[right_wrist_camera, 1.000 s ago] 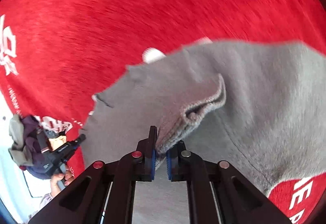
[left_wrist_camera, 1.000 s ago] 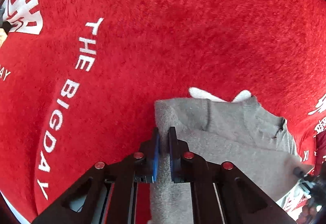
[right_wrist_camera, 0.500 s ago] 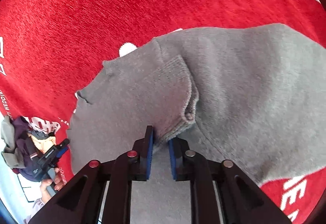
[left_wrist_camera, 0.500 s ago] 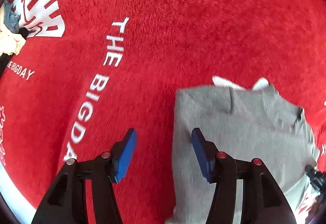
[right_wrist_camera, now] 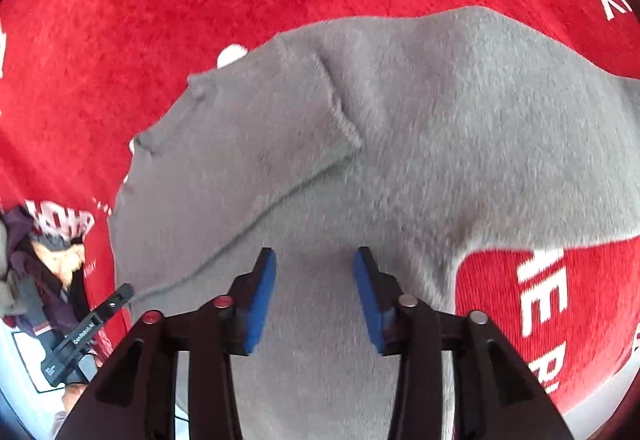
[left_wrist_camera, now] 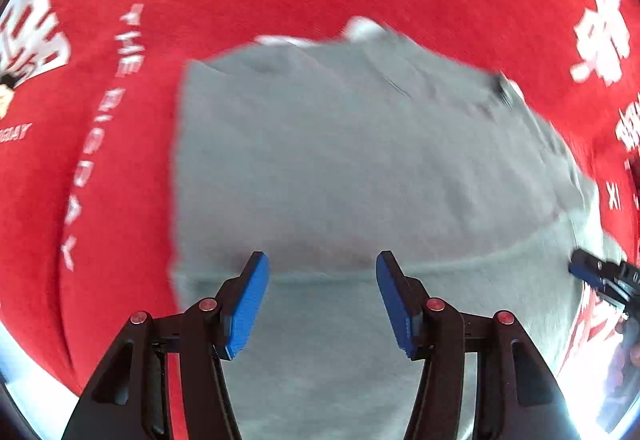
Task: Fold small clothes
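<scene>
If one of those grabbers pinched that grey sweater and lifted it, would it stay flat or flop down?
Probably flop: the grey sweater is soft knit, and its folded sleeve already lies limp over the body. It looks fuzzy, so the blue pads would likely grip rather than slip. Pushed across the red cloth, it would more likely bunch up than slide.
</scene>
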